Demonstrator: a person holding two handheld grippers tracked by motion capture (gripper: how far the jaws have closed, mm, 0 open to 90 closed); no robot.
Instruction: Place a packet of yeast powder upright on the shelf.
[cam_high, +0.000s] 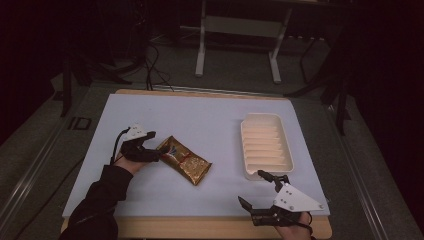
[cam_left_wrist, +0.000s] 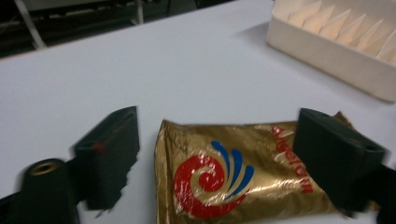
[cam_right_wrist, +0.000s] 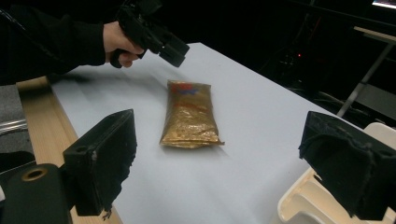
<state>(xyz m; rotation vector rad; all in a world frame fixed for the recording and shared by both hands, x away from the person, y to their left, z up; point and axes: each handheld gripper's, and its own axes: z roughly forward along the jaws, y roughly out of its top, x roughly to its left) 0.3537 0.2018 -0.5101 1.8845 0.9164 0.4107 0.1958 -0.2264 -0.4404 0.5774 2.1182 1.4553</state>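
A gold foil snack packet (cam_high: 185, 160) with a red and blue swirl lies flat on the white table top, left of centre. My left gripper (cam_high: 155, 147) is at the packet's left end and low over it. In the left gripper view the jaws stand apart either side of the packet (cam_left_wrist: 224, 177): the left one is clear of the foil, the right one is at its far edge. My right gripper (cam_high: 251, 187) rests open near the front edge, with nothing between its jaws. From the right gripper view the packet (cam_right_wrist: 189, 116) lies ahead, and the left gripper (cam_right_wrist: 163, 44) hovers at its far end.
A white ribbed tray (cam_high: 243, 145) stands at the right of the table, just beyond my right gripper, and its wall (cam_left_wrist: 327, 51) is also in the left gripper view. The wooden table edge (cam_high: 200, 227) runs along the front. Metal stand legs (cam_high: 201, 50) are on the floor behind.
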